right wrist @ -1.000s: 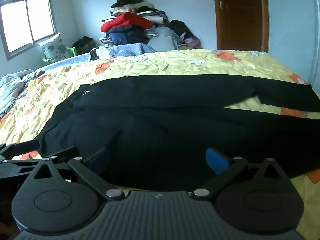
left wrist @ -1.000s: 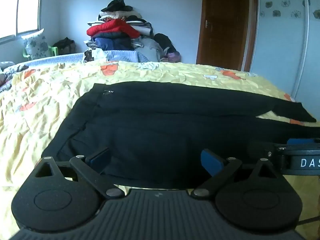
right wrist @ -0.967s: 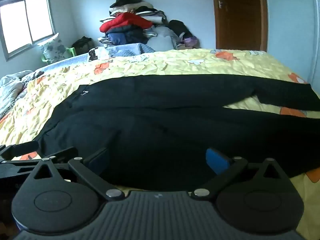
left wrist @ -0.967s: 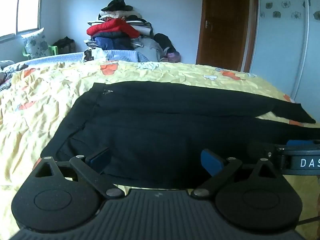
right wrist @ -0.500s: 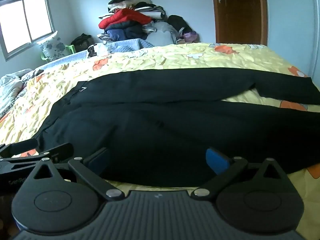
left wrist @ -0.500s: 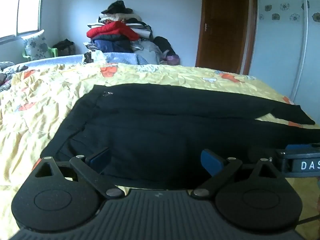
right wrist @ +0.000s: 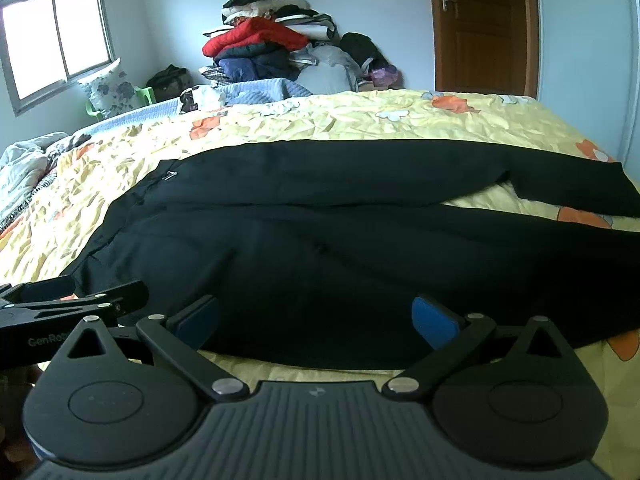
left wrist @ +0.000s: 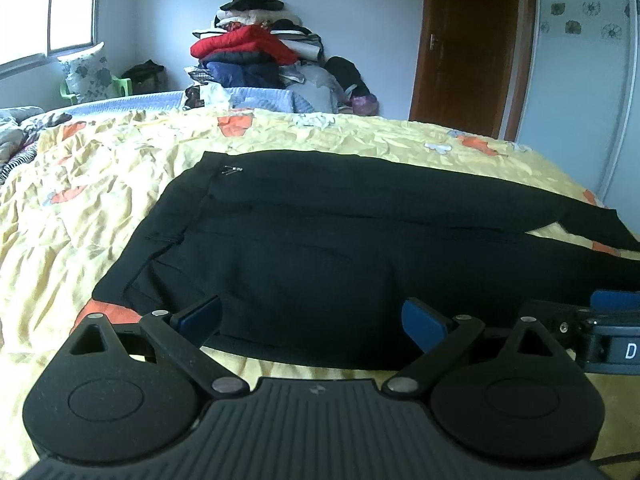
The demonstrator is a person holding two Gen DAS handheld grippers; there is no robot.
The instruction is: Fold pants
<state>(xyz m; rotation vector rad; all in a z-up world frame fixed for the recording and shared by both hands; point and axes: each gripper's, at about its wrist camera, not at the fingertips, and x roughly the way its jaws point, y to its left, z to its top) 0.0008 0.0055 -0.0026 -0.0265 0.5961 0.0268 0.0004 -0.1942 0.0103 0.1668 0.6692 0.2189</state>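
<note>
Black pants [left wrist: 320, 240] lie flat on the yellow bedspread [left wrist: 80, 208], waistband to the left, both legs running to the right; they also show in the right wrist view [right wrist: 340, 232]. My left gripper [left wrist: 310, 318] is open and empty, low over the near edge of the pants by the waist. My right gripper [right wrist: 314, 320] is open and empty, low over the near edge of the near leg. Each gripper shows at the side of the other's view.
A tall pile of clothes [left wrist: 256, 56] stands beyond the bed's far side. A wooden door [left wrist: 468, 44] and a white wardrobe [left wrist: 580, 80] are at the right. A pillow on a green chair [left wrist: 88, 76] sits under the window. Crumpled bedding [right wrist: 24, 168] lies far left.
Both grippers have dropped slightly and moved nearer the pants' near edge. The pants have not moved and both grippers stay open.
</note>
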